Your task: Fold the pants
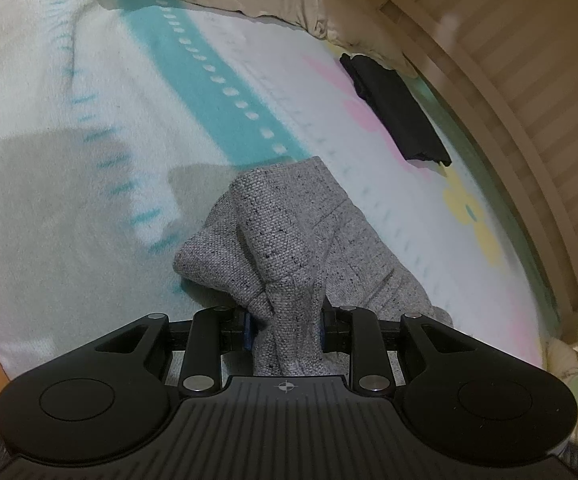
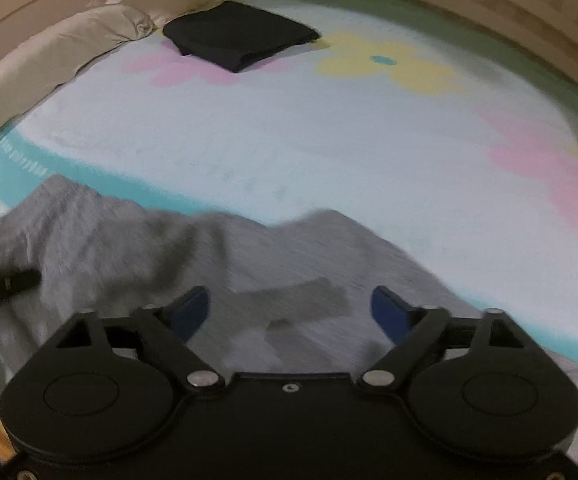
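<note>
- Pastel flowered blanket [image 2: 329, 152] covers the bed, edged by a wooden slatted frame [image 1: 529, 128].
- One pair of grey pants [image 1: 289, 240]: bunched fabric rises straight ahead of the left gripper [image 1: 285, 328], whose jaws are clamped on it.
- One right gripper [image 2: 291, 312], jaws wide apart with nothing between them, hovers over the spread pants.
- One folded black garment [image 2: 241, 36] lies far ahead, beside one beige pillow [image 2: 49, 60].

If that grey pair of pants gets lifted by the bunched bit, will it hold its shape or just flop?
Probably flop: the grey pants already bunch and crease where the left gripper pinches them. The knit looks thick, so likely moderately heavy, and unlikely to slip on the fuzzy blanket.
</note>
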`<state>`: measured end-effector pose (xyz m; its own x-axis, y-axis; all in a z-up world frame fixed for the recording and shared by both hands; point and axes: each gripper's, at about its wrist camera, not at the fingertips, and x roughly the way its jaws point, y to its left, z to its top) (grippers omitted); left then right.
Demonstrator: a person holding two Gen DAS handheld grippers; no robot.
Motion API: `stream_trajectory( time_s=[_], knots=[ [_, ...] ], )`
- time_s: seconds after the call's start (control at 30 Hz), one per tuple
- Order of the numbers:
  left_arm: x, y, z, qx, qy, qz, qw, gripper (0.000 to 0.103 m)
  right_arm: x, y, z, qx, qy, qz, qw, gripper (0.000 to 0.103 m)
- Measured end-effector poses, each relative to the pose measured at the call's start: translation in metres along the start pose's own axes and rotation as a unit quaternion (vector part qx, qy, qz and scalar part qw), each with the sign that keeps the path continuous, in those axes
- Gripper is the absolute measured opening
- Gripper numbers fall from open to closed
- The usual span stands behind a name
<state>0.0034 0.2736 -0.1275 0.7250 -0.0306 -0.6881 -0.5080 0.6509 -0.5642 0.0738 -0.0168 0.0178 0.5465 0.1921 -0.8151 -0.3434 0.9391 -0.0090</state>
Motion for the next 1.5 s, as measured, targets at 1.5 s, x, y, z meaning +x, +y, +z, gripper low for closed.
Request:
stream_trajectory(
  time_s=[1.5],
  knots=[
    [-0.057, -0.295, -0.249, 0.439, -0.036, -0.209, 0.8731, 0.023, -0.1, -0.265, -0.112, 0.369, 0.024, -0.148, 0.917, 0.092]
  ],
)
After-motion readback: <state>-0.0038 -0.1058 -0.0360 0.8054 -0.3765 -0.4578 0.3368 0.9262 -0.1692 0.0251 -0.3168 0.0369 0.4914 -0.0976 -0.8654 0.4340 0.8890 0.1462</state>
